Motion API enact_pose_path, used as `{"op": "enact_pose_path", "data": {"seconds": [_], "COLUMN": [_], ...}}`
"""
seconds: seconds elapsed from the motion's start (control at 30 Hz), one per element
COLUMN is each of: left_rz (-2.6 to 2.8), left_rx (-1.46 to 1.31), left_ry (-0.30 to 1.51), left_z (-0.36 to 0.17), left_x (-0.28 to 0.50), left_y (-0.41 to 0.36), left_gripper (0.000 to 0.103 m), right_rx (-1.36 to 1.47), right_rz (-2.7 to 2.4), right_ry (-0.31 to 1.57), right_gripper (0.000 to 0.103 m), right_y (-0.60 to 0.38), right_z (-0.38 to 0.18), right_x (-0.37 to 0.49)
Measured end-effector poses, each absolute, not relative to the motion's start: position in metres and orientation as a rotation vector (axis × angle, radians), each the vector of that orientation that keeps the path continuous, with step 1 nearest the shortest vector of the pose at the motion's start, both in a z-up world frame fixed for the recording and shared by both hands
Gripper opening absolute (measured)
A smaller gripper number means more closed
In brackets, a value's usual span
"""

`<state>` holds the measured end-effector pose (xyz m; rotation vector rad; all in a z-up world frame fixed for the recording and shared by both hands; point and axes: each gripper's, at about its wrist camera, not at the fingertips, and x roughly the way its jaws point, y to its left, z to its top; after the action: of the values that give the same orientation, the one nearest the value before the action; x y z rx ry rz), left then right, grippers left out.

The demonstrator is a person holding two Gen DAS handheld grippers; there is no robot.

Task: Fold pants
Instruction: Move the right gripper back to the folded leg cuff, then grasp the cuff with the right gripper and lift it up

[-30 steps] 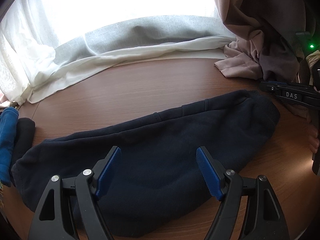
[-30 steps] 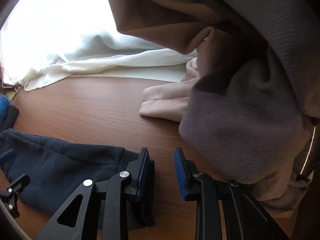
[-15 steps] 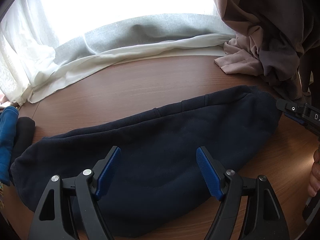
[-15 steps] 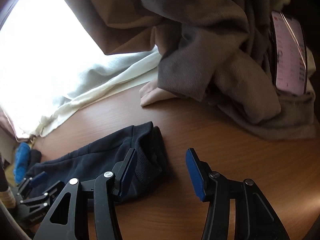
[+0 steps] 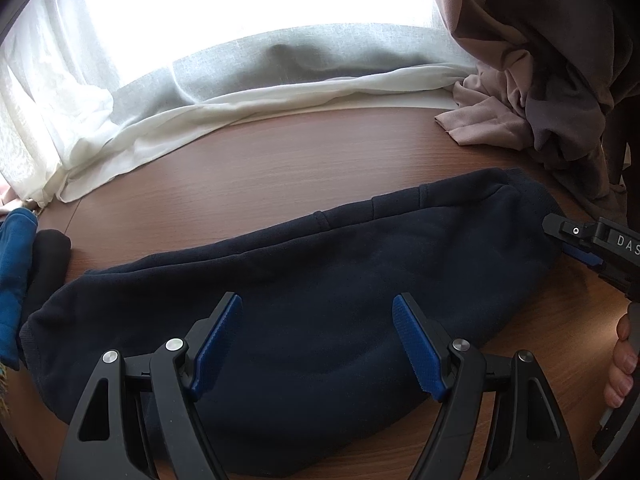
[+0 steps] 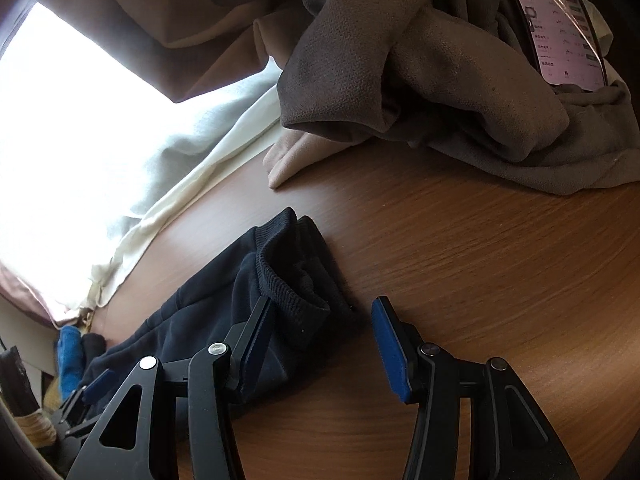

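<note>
The dark navy pants lie folded lengthwise across the brown wooden worktop, stretching from the left side, where they end close to a blue cloth and a black one, to the right, where the ribbed waistband sits. The left claw hovers over the middle of the pants with its blue-padded fingers spread wide, pinching nothing. The right claw is at the waistband end, also spread: its left finger rests against or just over the ribbed edge of the fabric, while its other finger stands apart over bare wood. In the left wrist view this claw appears at the right edge of the pants, with fingertips of the person's hand visible below it. A white sheer curtain pools along the far edge of the worktop beneath a bright window, and a heap of taupe and pinkish-beige garments is piled at the far right. A lit phone screen rests among those garments.
</note>
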<state>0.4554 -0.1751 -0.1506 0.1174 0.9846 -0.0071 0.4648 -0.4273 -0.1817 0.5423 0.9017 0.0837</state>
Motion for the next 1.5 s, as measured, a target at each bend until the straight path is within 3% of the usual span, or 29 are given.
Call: {"op": "enact_pose_path", "data": {"seconds": [0.03,0.17,0.37,1.23,1.27,1.4,1.5], "left_rz": [-0.006,-0.003,-0.019,-0.144,-0.143,-0.139,-0.138], "left_rx": [0.119,0.126,0.125,0.119,0.119,0.124,0.133], "left_ry": [0.985,0.995,1.015,1.08,1.078,1.077,1.076], "left_z": [-0.151,-0.155,-0.162,-0.175,-0.175,-0.176,-0.176], "left_x": [0.455,0.455,0.449,0.417,0.416,0.416,0.417], "left_y": [-0.176,-0.176,-0.178,-0.211,-0.211,-0.212,-0.214], "left_gripper": [0.077,0.077,0.077,0.081,0.081,0.081,0.081], "right_rx": [0.544,0.563,0.559,0.439,0.442,0.477,0.55], "right_rz": [0.084,0.065,0.046,-0.15,-0.149,-0.147,-0.152], "right_ry": [0.909,0.909,0.897,0.885,0.881,0.853,0.844], "right_gripper": [0.048,0.022,0.016,0.017,0.018,0.038,0.038], "right_y": [-0.427,-0.43,-0.435,-0.472,-0.471,-0.466,-0.469], "right_z": [-0.183,-0.186,-0.177,-0.158,-0.158,-0.158,-0.163], "right_x": [0.465,0.464,0.451,0.373,0.372,0.369,0.362]}}
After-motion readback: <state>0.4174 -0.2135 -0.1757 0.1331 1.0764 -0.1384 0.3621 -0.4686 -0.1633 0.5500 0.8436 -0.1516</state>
